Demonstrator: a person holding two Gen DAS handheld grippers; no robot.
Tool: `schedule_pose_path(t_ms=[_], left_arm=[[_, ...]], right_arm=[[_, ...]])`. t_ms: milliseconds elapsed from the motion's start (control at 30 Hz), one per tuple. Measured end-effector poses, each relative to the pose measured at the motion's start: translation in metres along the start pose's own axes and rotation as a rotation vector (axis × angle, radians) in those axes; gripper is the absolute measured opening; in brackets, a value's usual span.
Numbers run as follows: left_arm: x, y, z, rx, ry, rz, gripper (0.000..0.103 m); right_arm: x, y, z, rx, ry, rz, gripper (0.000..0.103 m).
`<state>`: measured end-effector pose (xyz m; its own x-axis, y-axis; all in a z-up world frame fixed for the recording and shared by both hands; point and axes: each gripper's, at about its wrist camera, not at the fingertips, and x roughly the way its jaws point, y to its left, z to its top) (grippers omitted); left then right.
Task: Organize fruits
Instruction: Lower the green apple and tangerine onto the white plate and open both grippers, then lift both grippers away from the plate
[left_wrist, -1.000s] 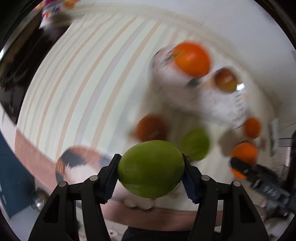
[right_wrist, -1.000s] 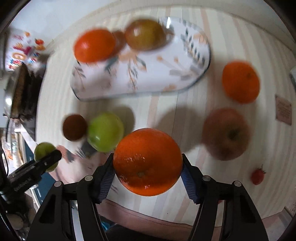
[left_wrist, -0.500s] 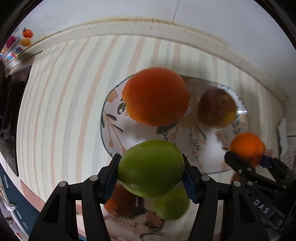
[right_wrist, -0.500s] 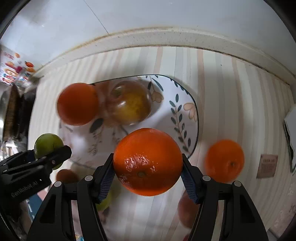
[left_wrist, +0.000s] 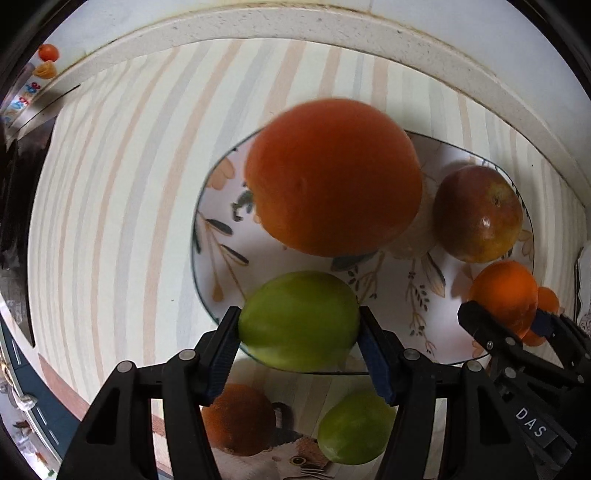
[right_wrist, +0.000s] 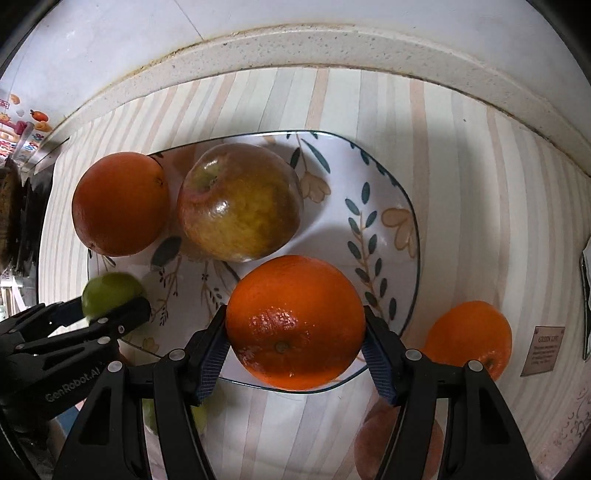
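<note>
My left gripper (left_wrist: 299, 338) is shut on a green fruit (left_wrist: 298, 320) and holds it over the near rim of a floral white plate (left_wrist: 436, 314). The plate holds an orange (left_wrist: 332, 177) and a red-yellow apple (left_wrist: 478, 214). My right gripper (right_wrist: 295, 349) is shut on an orange (right_wrist: 295, 323) over the plate's (right_wrist: 384, 206) near right part. The right view also shows the plate's orange (right_wrist: 120, 203), the apple (right_wrist: 240, 203) and the left gripper (right_wrist: 110, 317) with its green fruit (right_wrist: 109, 291).
On the striped cloth near the plate lie a second green fruit (left_wrist: 354, 428) and a brown-orange fruit (left_wrist: 238, 419). Another orange (right_wrist: 471, 338) and a reddish apple (right_wrist: 380, 439) lie to the right. The counter's raised back edge (right_wrist: 295, 44) runs behind the plate.
Both grippers have moved forward over the plate with their fruit still held. The plate and its fruit now look larger and closer in both views.
</note>
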<state>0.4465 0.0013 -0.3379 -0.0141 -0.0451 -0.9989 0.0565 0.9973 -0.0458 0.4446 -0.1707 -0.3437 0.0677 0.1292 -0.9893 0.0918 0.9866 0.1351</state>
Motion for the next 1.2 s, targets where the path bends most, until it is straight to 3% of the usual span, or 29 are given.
schedule_pose_path(t_ms=[67,133,167,200,267,533,800,1200], left_arm=[[-0.003,0.001,0.004,-0.018,-0.006,-0.012,0.061],[-0.012,0.003,0.002,-0.017,-0.031,-0.006,0.078],[-0.019,0.006,0.0,-0.026,-0.043,-0.011,0.082],[-0.023,0.008,-0.001,-0.034,-0.046,-0.022,0.087],[-0.034,0.014,-0.006,-0.05,-0.058,-0.043,0.087],[-0.074,0.018,-0.032,-0.072,-0.162,0.004,0.087],[-0.109,0.017,-0.079,-0.03,-0.284,0.022,0.087],[-0.158,0.032,-0.138,0.044,-0.417,0.007,0.087]], right_arm=[[-0.001,0.0,0.001,-0.002,0.014,0.006,0.071],[-0.004,-0.002,0.003,0.008,0.02,0.03,0.085],[-0.008,-0.003,0.002,0.008,0.02,0.034,0.093],[-0.013,-0.004,0.001,0.003,0.018,0.029,0.094],[-0.023,-0.004,-0.001,-0.011,0.013,0.024,0.094],[-0.067,0.001,-0.022,-0.063,-0.062,-0.027,0.094],[-0.114,0.021,-0.065,-0.062,-0.159,-0.019,0.094],[-0.184,0.046,-0.134,-0.023,-0.318,-0.079,0.094]])
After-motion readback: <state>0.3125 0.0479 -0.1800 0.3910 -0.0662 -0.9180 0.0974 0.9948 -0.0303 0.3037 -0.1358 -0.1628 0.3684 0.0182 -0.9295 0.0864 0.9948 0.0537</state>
